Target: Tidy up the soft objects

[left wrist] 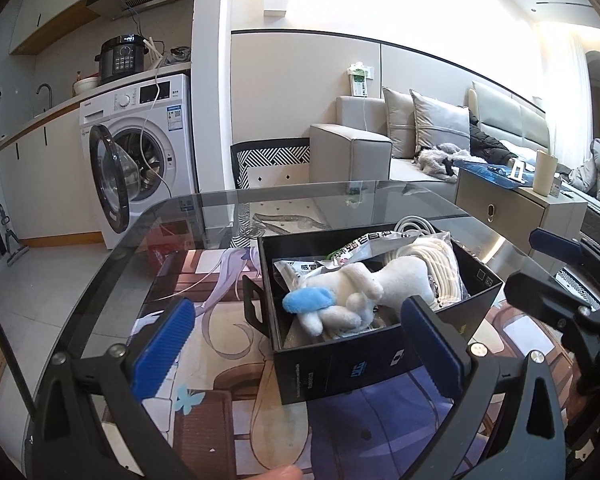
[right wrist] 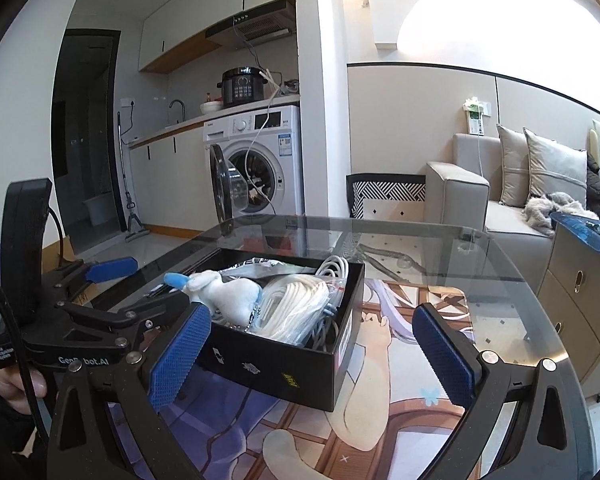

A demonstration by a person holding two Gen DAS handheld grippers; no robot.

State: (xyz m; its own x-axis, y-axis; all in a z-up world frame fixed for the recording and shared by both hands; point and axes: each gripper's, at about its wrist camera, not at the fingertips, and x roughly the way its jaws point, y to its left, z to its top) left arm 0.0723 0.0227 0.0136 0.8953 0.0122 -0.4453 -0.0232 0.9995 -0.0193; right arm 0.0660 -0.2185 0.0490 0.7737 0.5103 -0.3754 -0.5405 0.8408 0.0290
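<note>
A black cardboard box (left wrist: 364,356) with no lid sits on the round glass table (left wrist: 204,216); under the glass lies a mat with a cartoon girl drawn on it (right wrist: 384,364); inside the box lies a white fluffy stuffed toy with a blue end (left wrist: 352,296), on top of the other things; beside the toy, further from the left gripper and toward its right side, is a bundle of white cord in a clear bag (left wrist: 440,264); behind the toy is a silver packet with print on it (left wrist: 364,246). The left gripper (left wrist: 296,348) is spread wide with nothing between its blue ribbed pads (left wrist: 162,350); the box is right in front of it, and the right-hand pad shows in front of the box's near corner. The right gripper (right wrist: 312,360) is spread wide too and holds nothing; the box sits just ahead of it, toward its left pad; in the right wrist view the toy lies at the left part of the box, and the cord bundle (right wrist: 296,308) lies just right of it. Far behind the table stands a white washing machine with its round door open (left wrist: 140,152); a grey sofa with cushions (left wrist: 380,148) is off to the right.
</note>
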